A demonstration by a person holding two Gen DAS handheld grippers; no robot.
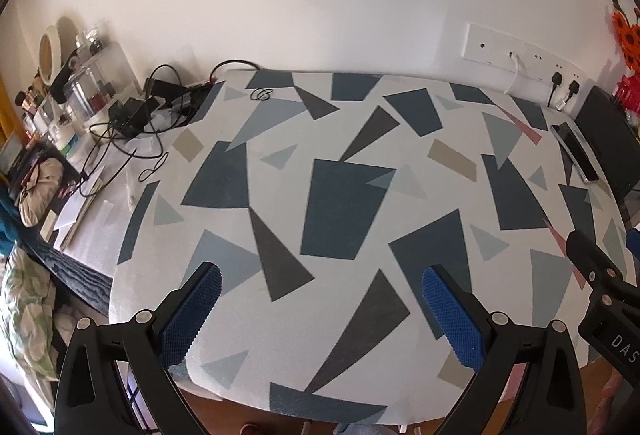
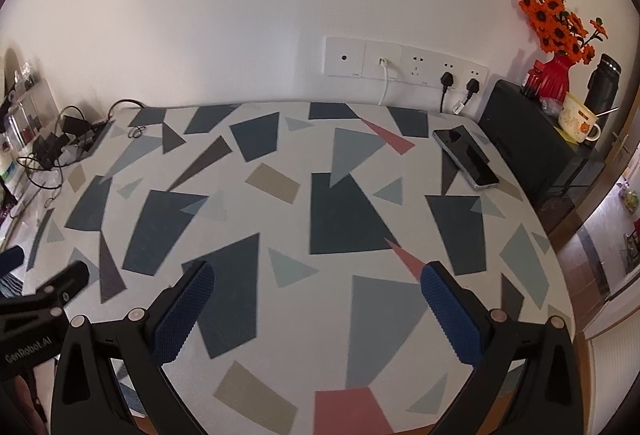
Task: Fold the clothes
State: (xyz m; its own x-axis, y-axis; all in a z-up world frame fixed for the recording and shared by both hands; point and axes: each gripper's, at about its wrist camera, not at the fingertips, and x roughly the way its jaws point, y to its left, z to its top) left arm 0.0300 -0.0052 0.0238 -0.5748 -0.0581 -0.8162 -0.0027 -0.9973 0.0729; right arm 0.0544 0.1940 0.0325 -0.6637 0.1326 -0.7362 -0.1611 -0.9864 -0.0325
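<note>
Meanwhile, both grippers are hovering, jaws apart, holding nothing.
Left hand-held gripper [image 1: 320, 309] and right hand-held gripper [image 2: 318, 309] are facing the patterned surface [image 2: 280, 219]; no garment showing, so fetch one first.

A plain white wall [image 2: 240, 15] fills the upper half of both views. The table [image 2: 280, 195] wears a pale cloth [image 1: 360, 163] of grey, blue and pink shards. At 1 o'clock a socket strip [image 2: 404, 63] sits on the wall with two black plugs. At 2 o'clock a dark cabinet [image 2: 532, 139] carries a red vase [image 2: 554, 77] of orange flowers and a mug [image 2: 578, 117]. At 9 o'clock cables [image 1: 132, 127] tangle beside clear boxes [image 1: 96, 83]. Wood floor [image 2: 588, 255] shows at 3 o'clock.
</note>
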